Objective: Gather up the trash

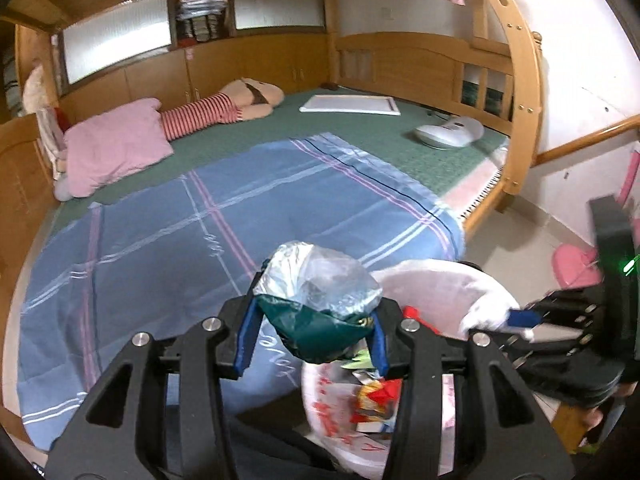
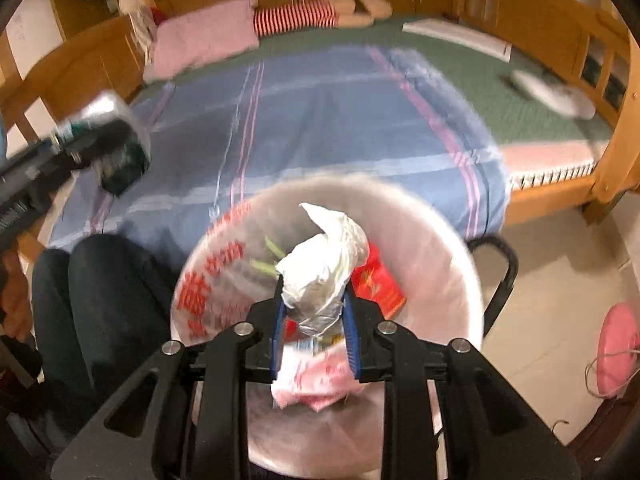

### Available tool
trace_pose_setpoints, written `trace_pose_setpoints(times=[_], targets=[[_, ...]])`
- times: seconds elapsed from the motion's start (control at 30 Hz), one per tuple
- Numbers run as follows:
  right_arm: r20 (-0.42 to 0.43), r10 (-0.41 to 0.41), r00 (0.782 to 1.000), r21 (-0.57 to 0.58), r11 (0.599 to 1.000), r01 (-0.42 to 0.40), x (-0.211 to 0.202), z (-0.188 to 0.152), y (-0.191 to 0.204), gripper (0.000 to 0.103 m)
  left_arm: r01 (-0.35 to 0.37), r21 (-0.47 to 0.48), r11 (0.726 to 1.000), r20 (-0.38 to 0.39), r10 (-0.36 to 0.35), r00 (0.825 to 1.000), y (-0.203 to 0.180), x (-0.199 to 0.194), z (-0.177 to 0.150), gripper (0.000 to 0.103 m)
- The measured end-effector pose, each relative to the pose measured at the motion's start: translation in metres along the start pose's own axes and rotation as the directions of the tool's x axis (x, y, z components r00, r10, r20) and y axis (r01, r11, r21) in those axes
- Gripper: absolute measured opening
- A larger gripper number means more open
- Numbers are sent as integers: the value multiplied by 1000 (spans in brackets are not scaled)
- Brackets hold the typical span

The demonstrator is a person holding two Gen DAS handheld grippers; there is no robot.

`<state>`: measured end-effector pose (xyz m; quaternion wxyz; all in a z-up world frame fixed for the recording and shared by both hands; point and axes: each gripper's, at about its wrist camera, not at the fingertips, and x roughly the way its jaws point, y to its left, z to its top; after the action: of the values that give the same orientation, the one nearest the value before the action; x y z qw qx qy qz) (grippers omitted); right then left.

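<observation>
We clamp the left gripper (image 1: 312, 332) on a crumpled green-and-silver foil wrapper (image 1: 320, 304) and the right gripper (image 2: 314, 332) on a crumpled white paper wad (image 2: 324, 272), both above the pink-lined trash bin (image 2: 440, 240), with the blue plaid bedsheet (image 1: 180, 240) beyond.

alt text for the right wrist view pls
The right gripper holds a crumpled white wrapper over a trash bag with red packaging inside. Beyond lies a bed with a blue blanket; at left, the left gripper carries a green-and-silver packet.
</observation>
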<state>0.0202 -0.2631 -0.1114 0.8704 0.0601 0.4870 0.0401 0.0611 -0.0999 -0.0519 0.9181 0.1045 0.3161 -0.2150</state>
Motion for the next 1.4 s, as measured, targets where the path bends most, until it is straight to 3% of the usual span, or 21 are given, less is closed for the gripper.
trace_pose_setpoints(times=[0.13,0.27,0.4,0.47,0.63,0.77,0.83,0.93,1.0,1.17,1.4], targets=[[-41,26,999,68,997,-23,7,-6,-8,70,37,4,999,-18,-37,999,-6,2,-1,46],[61,19,998,163,986,-29,-19,0,-29,73,73,4,997,-46,-73,996,-10,8,-4,46],[197,-29,980,262,965,-24,-53,5,-52,73,152,6,988,-76,-151,986,-16,14,-7,50],[237,-46,970,275,961,-22,-64,5,-56,73,182,17,983,-93,-179,979,-21,17,-9,67],[298,-78,951,270,963,-6,-79,9,-54,75,177,38,984,-81,-173,982,-25,13,-10,84],[309,-106,945,253,967,26,-85,13,-42,80,81,15,997,-54,-80,995,-16,2,-7,93],[316,-135,939,238,969,60,-91,15,-32,88,-31,-16,999,-33,31,999,-7,-8,-4,95],[347,-191,918,203,971,125,-100,18,-15,91,-123,-68,990,4,124,992,5,-27,2,100],[356,-234,905,177,967,181,-105,20,-1,100,-168,-101,981,24,171,985,12,-42,5,100],[407,-246,880,116,969,217,-114,21,21,100,-230,-159,960,67,243,968,19,-73,8,100],[430,-207,879,64,978,199,-116,21,34,100,-252,-208,945,83,274,958,25,-93,10,100]])
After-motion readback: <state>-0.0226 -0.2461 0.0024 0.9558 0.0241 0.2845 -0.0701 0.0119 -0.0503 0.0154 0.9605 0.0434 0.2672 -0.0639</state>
